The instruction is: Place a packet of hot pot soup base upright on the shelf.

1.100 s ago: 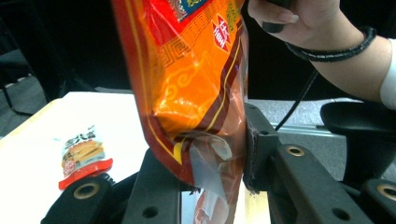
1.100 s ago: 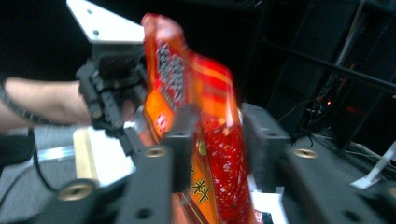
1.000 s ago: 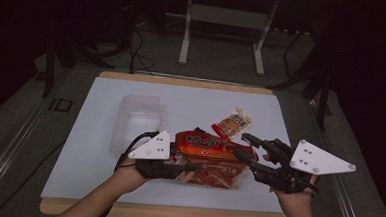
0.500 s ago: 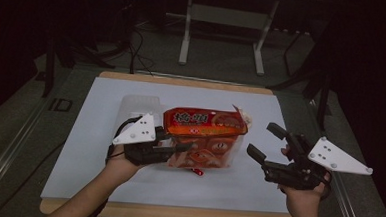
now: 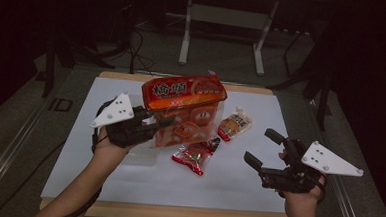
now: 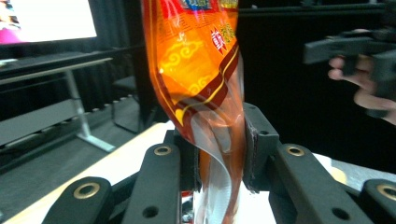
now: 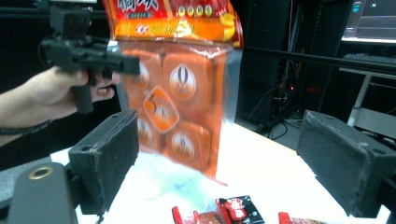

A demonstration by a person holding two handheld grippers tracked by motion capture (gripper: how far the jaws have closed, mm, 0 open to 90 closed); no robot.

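Two grippers, two different jobs right now. My left gripper (image 5: 162, 123) is clamped on one edge of the big orange snack bag (image 5: 184, 93), the pads pinching the clear, crinkled film near the seal, as the left gripper view (image 6: 219, 140) shows. I hold it by that edge so the bag hangs free above the white table (image 5: 102, 174) with its printed top up; through the clear panel I see small orange packs inside (image 7: 180, 107). Gripping the thin film rather than the bulging middle keeps the contents from being crushed.

My right gripper (image 5: 261, 149) is off to the side, well apart from the bag, and its jaws have just been opening; they now stand wide with nothing between them. In the right gripper view the two pads (image 7: 112, 158) frame the hanging bag from a distance, which I judge puts me in a good spot to come in on its free side.

On the table lie two small packets: a red snack packet (image 5: 193, 156) just under the bag, and a pale packet (image 5: 234, 123) beside it. A clear plastic container (image 5: 141, 158) sits partly hidden behind my left hand (image 5: 111, 142), probably where the goods are meant to go.
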